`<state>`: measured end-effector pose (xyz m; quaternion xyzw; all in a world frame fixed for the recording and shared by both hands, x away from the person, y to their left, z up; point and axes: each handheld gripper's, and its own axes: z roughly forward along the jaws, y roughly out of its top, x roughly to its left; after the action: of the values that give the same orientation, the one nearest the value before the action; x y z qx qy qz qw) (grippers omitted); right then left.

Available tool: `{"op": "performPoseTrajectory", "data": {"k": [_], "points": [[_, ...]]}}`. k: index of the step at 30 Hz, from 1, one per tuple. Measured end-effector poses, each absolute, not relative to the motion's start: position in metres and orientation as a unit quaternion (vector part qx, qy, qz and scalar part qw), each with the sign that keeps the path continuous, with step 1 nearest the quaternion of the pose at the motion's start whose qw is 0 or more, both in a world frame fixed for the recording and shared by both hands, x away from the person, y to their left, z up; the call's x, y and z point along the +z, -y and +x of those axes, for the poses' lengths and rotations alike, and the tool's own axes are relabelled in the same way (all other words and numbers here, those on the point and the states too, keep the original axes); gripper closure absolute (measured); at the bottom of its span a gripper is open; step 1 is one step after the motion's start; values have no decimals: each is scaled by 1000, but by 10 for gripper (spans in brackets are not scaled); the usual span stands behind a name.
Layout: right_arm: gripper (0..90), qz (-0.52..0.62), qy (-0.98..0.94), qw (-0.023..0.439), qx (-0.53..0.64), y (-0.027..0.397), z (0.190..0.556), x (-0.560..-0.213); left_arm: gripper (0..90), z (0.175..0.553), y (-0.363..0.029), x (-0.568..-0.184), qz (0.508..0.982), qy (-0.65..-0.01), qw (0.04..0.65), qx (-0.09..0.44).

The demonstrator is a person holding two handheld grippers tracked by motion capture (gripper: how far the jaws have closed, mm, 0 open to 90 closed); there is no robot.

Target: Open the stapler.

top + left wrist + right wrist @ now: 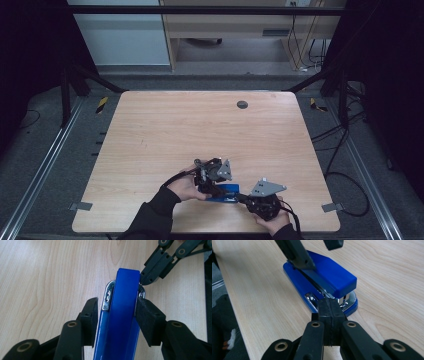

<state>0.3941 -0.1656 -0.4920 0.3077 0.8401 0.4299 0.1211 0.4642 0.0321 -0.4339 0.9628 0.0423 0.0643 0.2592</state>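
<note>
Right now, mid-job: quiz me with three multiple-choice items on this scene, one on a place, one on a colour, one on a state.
1. Where does the stapler lie?
A near table edge, between the grippers
B far edge by the round grommet
C on the floor

2. Its top arm is:
A red
B blue
C green

3. The right gripper has its jaws:
A wide open
B around the stapler's body
C shut, pads together

Key: 1 A, high view shows it between both hands; 2 B, blue in each gripper view; 3 C, pads meet at the stapler's front.
</note>
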Motion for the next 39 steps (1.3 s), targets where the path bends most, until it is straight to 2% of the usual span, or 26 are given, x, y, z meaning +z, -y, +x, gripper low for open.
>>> {"op": "performPoseTrajectory", "data": {"k": [24, 39], "points": [[900, 309, -839, 117, 433, 162, 399, -498, 619, 471, -13, -451, 977, -15, 206, 43], [900, 308, -835, 118, 441, 161, 400, -500, 631, 474, -6, -448, 982, -4, 183, 36]]}}
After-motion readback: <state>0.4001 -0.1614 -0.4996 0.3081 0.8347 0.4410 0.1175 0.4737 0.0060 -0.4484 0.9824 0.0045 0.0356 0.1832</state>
